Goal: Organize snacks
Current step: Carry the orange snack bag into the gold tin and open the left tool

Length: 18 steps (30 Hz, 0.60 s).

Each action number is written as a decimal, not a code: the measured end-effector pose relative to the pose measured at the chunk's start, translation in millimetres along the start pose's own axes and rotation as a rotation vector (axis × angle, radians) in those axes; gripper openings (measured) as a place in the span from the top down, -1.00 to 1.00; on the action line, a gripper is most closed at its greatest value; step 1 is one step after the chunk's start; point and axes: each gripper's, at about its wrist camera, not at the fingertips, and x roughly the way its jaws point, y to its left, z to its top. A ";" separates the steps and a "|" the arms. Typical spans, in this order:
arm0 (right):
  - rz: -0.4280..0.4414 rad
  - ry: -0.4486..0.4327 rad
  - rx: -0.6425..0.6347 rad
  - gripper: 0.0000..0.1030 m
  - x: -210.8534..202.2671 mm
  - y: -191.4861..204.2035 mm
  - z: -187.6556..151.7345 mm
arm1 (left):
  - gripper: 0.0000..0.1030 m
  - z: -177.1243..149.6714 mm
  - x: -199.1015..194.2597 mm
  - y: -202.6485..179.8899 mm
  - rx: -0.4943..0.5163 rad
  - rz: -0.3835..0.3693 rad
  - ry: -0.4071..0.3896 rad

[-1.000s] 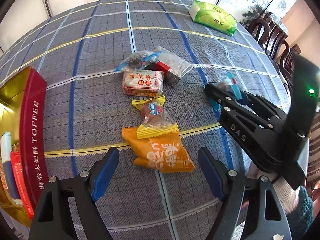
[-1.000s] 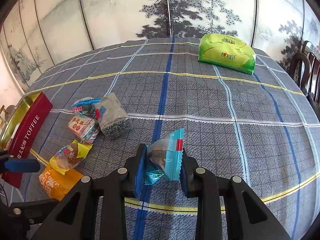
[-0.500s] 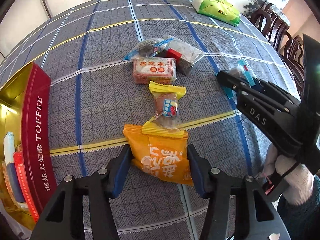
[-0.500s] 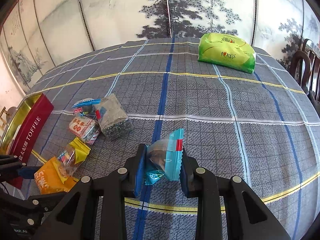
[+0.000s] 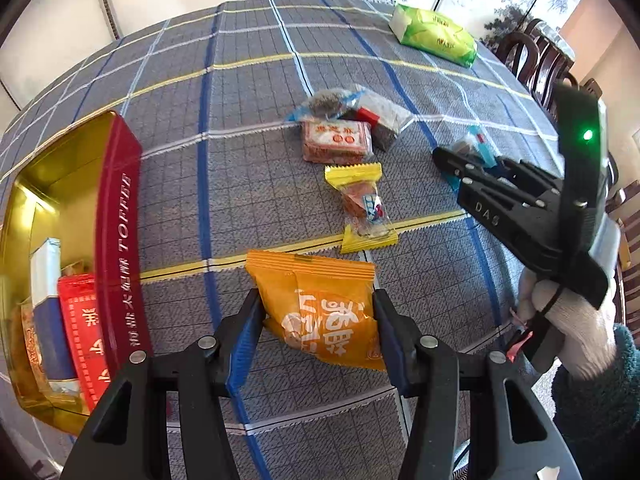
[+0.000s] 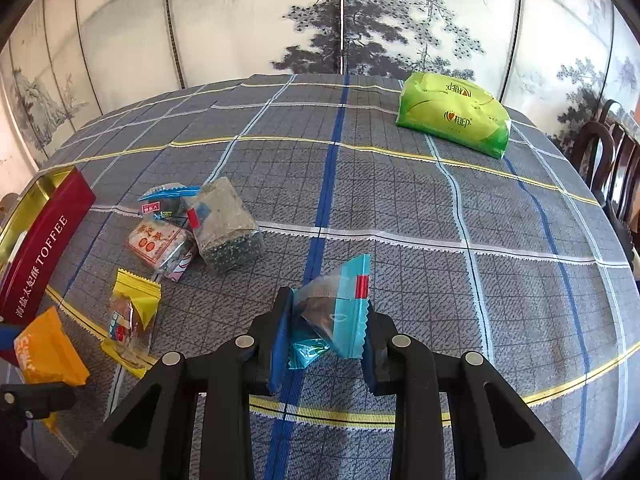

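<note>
My left tool (image 5: 318, 320) has just closed across the orange packet (image 5: 324, 308), lifted beside the toffee tin (image 5: 120, 216). Light, crinkly, crushable; I grip its sides gently. Right tool (image 6: 326, 332) pinches the blue-wrapped snack (image 6: 340, 312).

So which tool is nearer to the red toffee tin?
Left. The left tool, closed on the orange packet, is just beside the red toffee tin. The right tool, holding a blue-wrapped snack, is farther across the table.

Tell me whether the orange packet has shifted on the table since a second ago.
Yes. In the right wrist view the orange packet has slid left, away from the yellow-ended candy and nearer the red tin.
</note>
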 end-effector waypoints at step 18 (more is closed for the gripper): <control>-0.016 0.000 -0.012 0.40 -0.1 2.9 0.0 | 0.03 12.1 -54.2 90.1 -0.104 0.116 -0.119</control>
